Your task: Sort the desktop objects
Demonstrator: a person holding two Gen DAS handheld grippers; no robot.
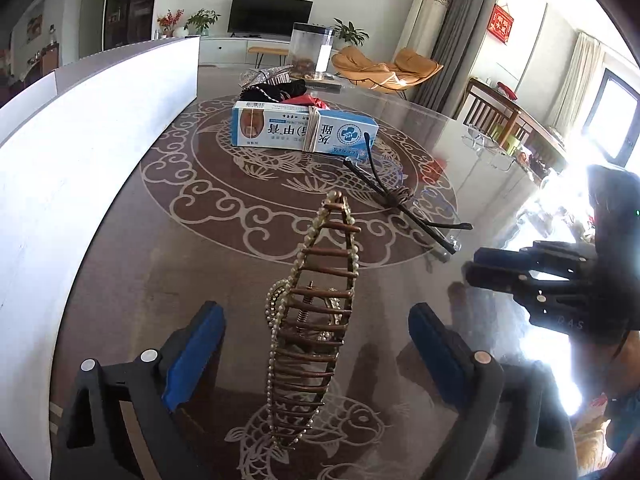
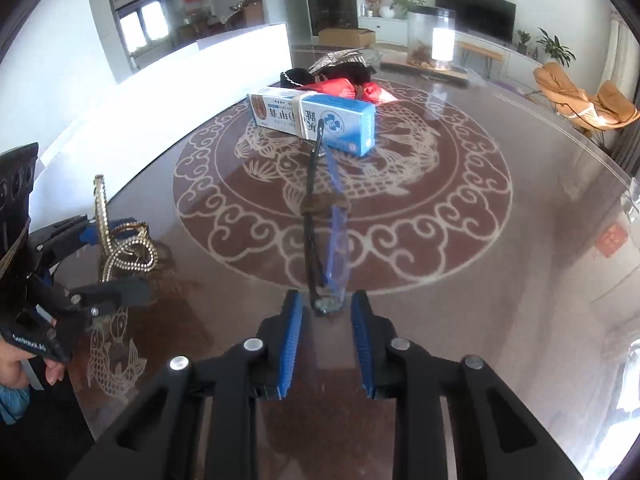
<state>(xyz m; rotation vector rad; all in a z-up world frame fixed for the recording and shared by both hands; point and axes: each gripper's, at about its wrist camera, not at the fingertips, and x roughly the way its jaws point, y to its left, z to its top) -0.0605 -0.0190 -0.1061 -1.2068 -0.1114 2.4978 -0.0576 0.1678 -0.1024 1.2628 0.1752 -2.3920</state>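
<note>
A big hair clip (image 1: pixel 312 320) with brown comb teeth and pearl trim stands on the glass table between the blue pads of my left gripper (image 1: pixel 314 354). The jaws are wide open and the pads stay clear of it. The right wrist view shows the same clip (image 2: pixel 120 248) inside the left gripper (image 2: pixel 118 256). A bundle of thin black sticks and a clear blue strip (image 2: pixel 320 216), tied with a brown band, points away from my right gripper (image 2: pixel 327 300). Its near end lies between the narrow jaws, a sliver of gap on each side. The bundle (image 1: pixel 400 200) lies just left of the right gripper (image 1: pixel 472 266).
A blue-white medicine box (image 1: pixel 304 130) bound with rubber bands lies mid-table, with black and red cloth items (image 1: pixel 288 94) behind it. A white carton wall (image 1: pixel 80 160) runs along the left. A clear jar (image 1: pixel 312 50) stands at the back. Clear glasses (image 1: pixel 488 148) sit near the right rim.
</note>
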